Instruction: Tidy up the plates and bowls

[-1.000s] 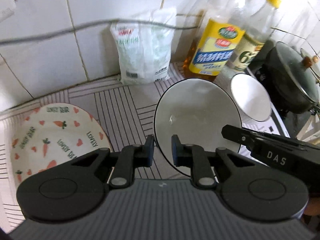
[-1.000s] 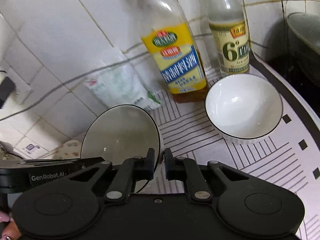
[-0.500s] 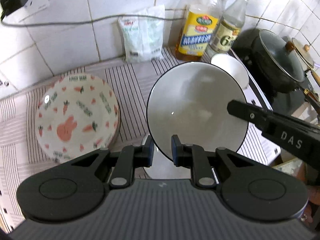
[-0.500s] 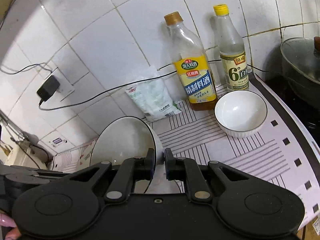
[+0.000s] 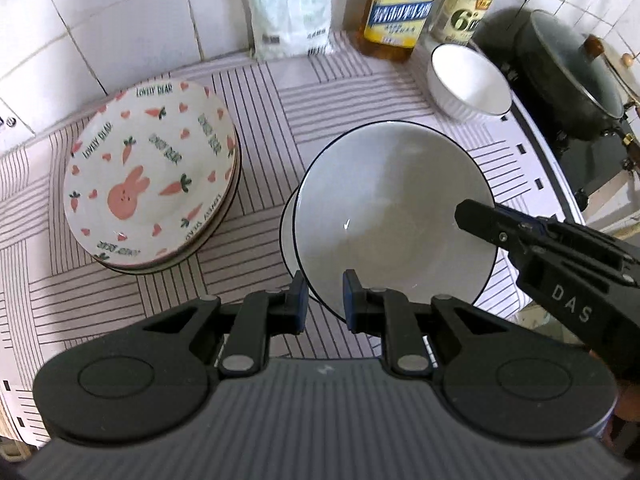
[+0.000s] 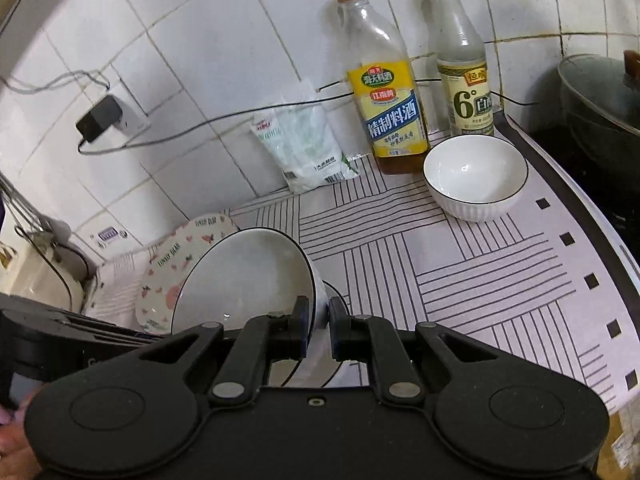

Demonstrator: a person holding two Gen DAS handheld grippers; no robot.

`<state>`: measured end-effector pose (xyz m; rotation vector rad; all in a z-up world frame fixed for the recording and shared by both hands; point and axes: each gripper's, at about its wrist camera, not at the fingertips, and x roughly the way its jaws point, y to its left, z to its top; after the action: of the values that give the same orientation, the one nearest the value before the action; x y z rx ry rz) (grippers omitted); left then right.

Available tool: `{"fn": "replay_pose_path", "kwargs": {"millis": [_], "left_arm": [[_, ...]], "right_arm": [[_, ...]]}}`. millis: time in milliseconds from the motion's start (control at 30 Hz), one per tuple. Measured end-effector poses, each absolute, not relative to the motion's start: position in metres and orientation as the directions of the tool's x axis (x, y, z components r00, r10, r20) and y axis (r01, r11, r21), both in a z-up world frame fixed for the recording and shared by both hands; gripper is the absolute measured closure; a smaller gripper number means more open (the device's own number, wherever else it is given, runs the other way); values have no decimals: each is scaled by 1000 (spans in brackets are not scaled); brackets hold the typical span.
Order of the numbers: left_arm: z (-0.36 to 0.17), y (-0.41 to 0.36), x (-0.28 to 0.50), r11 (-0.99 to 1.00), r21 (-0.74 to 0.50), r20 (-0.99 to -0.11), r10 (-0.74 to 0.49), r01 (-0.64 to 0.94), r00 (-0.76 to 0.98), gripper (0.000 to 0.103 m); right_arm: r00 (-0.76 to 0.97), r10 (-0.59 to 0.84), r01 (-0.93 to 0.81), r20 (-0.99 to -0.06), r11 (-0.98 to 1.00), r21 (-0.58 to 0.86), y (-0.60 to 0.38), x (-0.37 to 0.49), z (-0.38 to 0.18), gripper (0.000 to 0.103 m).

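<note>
A large white bowl with a black rim (image 5: 394, 216) is tilted above a second white bowl (image 5: 286, 236) whose edge shows under it. My left gripper (image 5: 323, 296) is shut on its near rim. My right gripper (image 6: 318, 322) is shut on its opposite rim, and the bowl (image 6: 244, 276) shows tilted in the right wrist view. The right gripper's fingers (image 5: 486, 222) reach in from the right. A stack of carrot-and-rabbit plates (image 5: 150, 172) sits to the left. A small white ribbed bowl (image 5: 468, 80) stands at the back right, also in the right wrist view (image 6: 476, 176).
A striped mat (image 5: 320, 96) covers the counter. A white bag (image 5: 290, 8), a yellow-label bottle (image 5: 402, 4) and a clear bottle (image 5: 466, 4) stand against the tiled wall. A lidded dark pot (image 5: 572, 72) sits on the stove at right. A plug and cable (image 6: 100, 118) hang on the wall.
Both grippers, still holding the large bowl, have come lower towards the counter. The bowl now sits just over the second white bowl, and the bottles look closer.
</note>
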<state>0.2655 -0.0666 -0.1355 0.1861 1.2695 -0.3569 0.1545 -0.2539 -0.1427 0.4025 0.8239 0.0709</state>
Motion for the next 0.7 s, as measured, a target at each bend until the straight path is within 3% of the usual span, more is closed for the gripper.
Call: {"fn": "replay_pose_path", "kwargs": {"millis": [700], "left_arm": [[-178,-75,298,925,-41,-992,-82,378,94,84]], "right_arm": [[627,74,-27,-775,997,74,-216,186,-175,90]]}}
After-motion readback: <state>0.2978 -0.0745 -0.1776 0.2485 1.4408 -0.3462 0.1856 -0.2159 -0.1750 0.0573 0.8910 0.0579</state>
